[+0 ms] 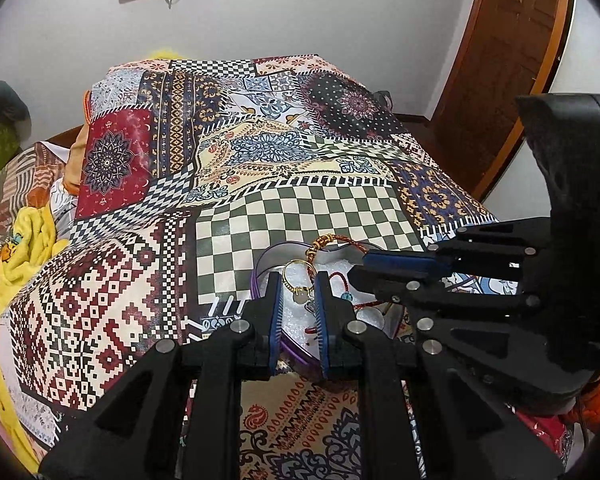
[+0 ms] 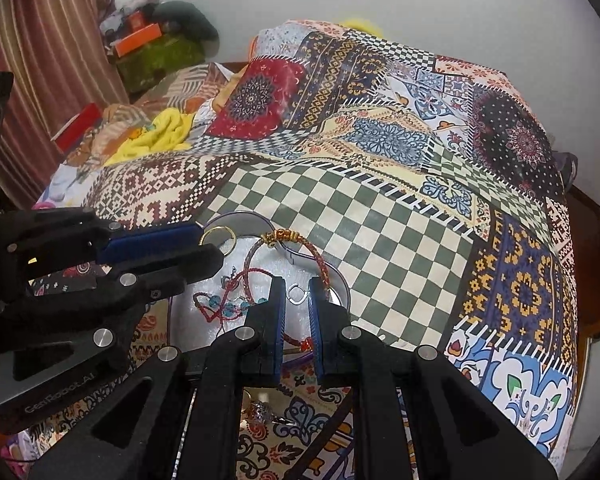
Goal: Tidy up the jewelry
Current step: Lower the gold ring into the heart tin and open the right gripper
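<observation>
Two grippers hover over the jewelry tray [image 2: 342, 286] at lower centre: left gripper [image 1: 298, 280] nearly closed, holding nothing; right gripper [image 2: 298, 284] closed, empty.

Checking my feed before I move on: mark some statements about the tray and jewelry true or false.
1. The jewelry lies in a white-lined tray. True.
2. The tray sits on bare wood. False: it sits on a patterned cloth.
3. The braided bracelet is red and gold. True.
4. Only one tool is near the tray. False: the left tool and the right tool both point at it.
5. The red string carries green beads. False: they are blue.
</observation>
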`<action>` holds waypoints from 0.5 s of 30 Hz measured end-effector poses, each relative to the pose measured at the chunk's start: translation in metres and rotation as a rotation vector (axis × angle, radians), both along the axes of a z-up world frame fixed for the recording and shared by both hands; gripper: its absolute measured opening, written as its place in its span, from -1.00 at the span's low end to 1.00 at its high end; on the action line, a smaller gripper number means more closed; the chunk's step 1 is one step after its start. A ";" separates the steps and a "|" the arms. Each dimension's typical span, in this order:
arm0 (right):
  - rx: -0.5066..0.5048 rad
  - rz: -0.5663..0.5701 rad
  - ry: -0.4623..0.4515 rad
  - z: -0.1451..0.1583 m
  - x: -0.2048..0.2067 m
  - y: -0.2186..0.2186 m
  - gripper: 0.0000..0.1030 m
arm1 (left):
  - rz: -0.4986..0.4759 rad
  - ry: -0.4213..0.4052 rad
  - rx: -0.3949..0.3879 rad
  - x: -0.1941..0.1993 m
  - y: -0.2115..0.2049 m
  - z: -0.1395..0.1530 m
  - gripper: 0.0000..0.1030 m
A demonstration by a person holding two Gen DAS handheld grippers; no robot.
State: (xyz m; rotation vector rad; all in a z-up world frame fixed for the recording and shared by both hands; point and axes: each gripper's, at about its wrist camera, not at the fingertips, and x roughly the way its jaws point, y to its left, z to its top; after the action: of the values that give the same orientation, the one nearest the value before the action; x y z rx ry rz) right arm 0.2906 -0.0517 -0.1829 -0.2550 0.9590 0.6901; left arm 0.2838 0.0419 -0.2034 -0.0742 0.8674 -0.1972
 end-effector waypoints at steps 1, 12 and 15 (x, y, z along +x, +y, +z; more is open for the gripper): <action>0.000 0.001 0.002 0.000 0.000 0.000 -0.80 | -0.001 0.000 -0.002 0.000 0.000 0.000 -0.74; 0.002 0.008 0.006 -0.001 0.000 0.002 -0.80 | 0.009 -0.026 0.008 -0.009 0.003 0.009 -0.74; -0.010 0.007 -0.005 0.000 -0.003 0.003 -0.79 | 0.017 -0.038 0.001 -0.014 0.006 0.015 -0.74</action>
State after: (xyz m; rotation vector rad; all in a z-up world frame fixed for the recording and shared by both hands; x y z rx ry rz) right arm 0.2879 -0.0488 -0.1826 -0.2688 0.9572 0.6911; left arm 0.2700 0.0478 -0.1888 -0.0766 0.8284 -0.1823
